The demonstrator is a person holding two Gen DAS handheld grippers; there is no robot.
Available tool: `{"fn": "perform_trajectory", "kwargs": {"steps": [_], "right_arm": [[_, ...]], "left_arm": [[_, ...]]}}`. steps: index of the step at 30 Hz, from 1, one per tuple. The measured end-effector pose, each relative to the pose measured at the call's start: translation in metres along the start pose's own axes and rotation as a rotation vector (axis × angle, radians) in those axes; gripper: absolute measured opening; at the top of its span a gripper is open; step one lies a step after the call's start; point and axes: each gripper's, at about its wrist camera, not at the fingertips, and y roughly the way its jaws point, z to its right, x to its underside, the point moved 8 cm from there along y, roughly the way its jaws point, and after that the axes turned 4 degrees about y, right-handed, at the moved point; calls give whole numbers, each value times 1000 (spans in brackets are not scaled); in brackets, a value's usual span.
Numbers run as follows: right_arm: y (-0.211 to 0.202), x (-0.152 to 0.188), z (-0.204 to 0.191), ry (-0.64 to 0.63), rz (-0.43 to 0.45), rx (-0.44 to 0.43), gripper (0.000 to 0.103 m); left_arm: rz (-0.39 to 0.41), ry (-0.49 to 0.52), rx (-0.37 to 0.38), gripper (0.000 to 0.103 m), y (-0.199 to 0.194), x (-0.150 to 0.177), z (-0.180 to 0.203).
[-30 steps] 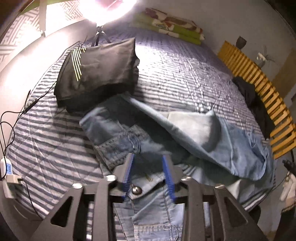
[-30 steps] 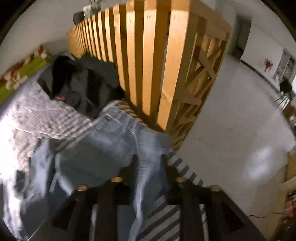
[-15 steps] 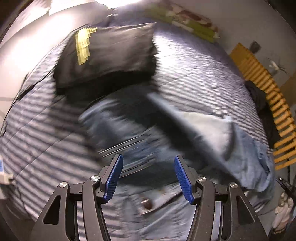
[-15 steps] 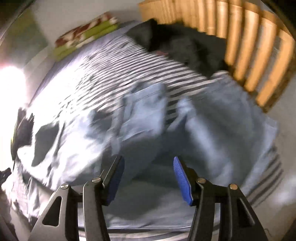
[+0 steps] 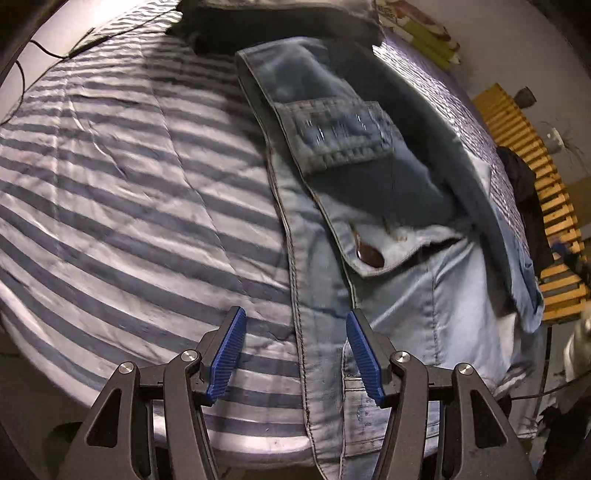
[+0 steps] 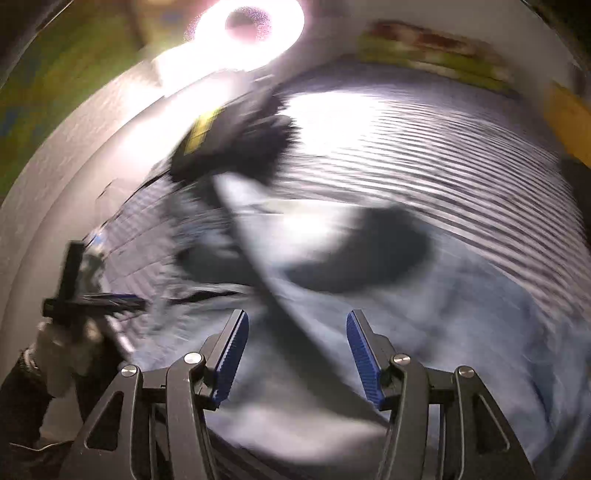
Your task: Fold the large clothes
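Two views, both over a striped bedspread [image 5: 122,192]. Left wrist view, from the left edge: dark cable [image 5: 22,70] trailing off the bed's corner, then bare grey and white stripes, then the left gripper [image 5: 293,354] low in the middle, blue pads spread apart, nothing pressed between them, straddling the long seamed edge of the denim garment [image 5: 413,302]. Pale denim spread over the bed's near right part, touching the folded black garment [image 5: 280,22] at the top edge; a stitched flap [image 5: 343,133] up the middle, a metal button [image 5: 371,255] below it, a darker fold of the same denim draped across toward the right. Beyond that, green patterned bedding [image 5: 428,29] at the far end and a yellow slatted rail [image 5: 546,206] with dark clothing [image 5: 524,192] against it.

Right wrist view, heavily blurred. Far left: a gloved hand [image 6: 62,343] with the other gripper. Top centre: glaring ring lamp [image 6: 247,26], black garment with yellow stripes [image 6: 236,136] under it. Low centre: right gripper [image 6: 295,354], pads likewise wide apart and holding nothing, above blurred denim [image 6: 461,317] with a dark fold running between the pads. Right: stripes fading into a yellow smear.
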Motion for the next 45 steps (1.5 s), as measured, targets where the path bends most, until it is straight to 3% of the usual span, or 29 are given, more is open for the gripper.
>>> {"fn": "perform_trajectory", "kwargs": {"steps": [2, 5, 9, 12, 17, 21, 25, 27, 28, 31, 35, 38, 40, 45], "right_arm": [[41, -15, -46, -66, -48, -51, 51], [92, -28, -96, -102, -131, -126, 51], [161, -49, -147, -148, -228, -131, 51], [199, -59, -173, -200, -284, -81, 51], [234, -55, -183, -312, -346, 60, 51], [249, -49, -175, -347, -366, 107, 48], [249, -51, -168, -313, -355, 99, 23], [248, -52, -163, -304, -349, 109, 14], [246, -53, -161, -288, -345, 105, 12], [236, -59, -153, -208, -328, 46, 12], [209, -76, -150, -139, -259, -27, 11], [192, -95, -157, -115, -213, -57, 11], [187, -105, -166, -125, -193, -72, 11], [203, -111, -199, -152, -203, -91, 11]], "left_arm": [[33, 9, 6, 58, 0, 1, 2], [39, 5, 51, 46, 3, 4, 7], [45, 44, 59, 35, 5, 13, 14], [41, 33, 99, 32, 4, 19, 18], [10, 21, 179, 31, 2, 41, 23], [-22, 53, 201, 31, -2, 65, 34], [-47, 43, 236, 31, -4, 85, 45], [-32, 59, 214, 31, -6, 90, 50], [-22, 63, 198, 21, -6, 91, 51], [-8, 36, 200, 11, -12, 87, 51], [72, 17, 207, 11, -48, 58, 36], [121, 13, 244, 11, -76, 51, 32], [156, 33, 226, 11, -92, 48, 31], [147, 41, 211, 11, -94, 58, 25]]}}
